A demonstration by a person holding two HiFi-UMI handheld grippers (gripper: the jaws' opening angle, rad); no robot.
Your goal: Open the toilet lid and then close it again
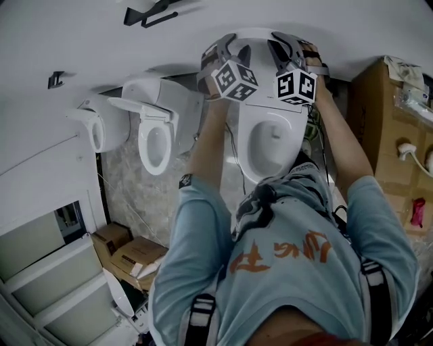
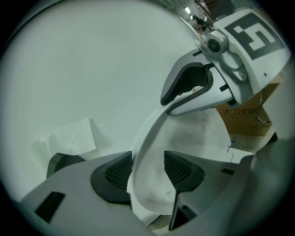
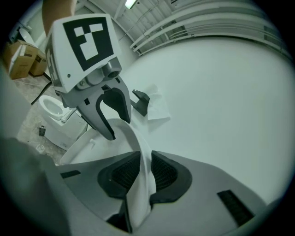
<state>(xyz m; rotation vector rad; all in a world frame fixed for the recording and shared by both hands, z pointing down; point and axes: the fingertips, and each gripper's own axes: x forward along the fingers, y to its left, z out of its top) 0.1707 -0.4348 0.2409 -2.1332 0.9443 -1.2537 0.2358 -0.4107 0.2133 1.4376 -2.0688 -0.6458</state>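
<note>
Only the head view shows the toilet lid (image 1: 260, 39) stood up over the open bowl (image 1: 270, 145). Up close, its rim is pinched tight by the right gripper (image 3: 145, 173), while the left gripper (image 2: 147, 171) is spread loose around it. "大卫伯" can be read on a carton (image 2: 242, 120) beyond the right gripper.

Head view first: the left gripper (image 1: 230, 46) and right gripper (image 1: 284, 46) cover parts of the lid's (image 1: 262, 42) top edge. The person (image 1: 284, 257) blocks the bowl's (image 1: 270, 145) near rim. A black bracket (image 1: 152, 10) on the far wall is cut by the frame's top. The pink thing (image 1: 418, 211) at far right is too small to name.

Left gripper view: the lid's lower end runs out of sight behind the gripper body, and the carton (image 2: 244, 120) print is half covered by the right gripper.

Right gripper view: the lid disappears low between the fingers (image 3: 163, 174), and the boxes (image 3: 20, 62) at left are clipped by the round edge.
</note>
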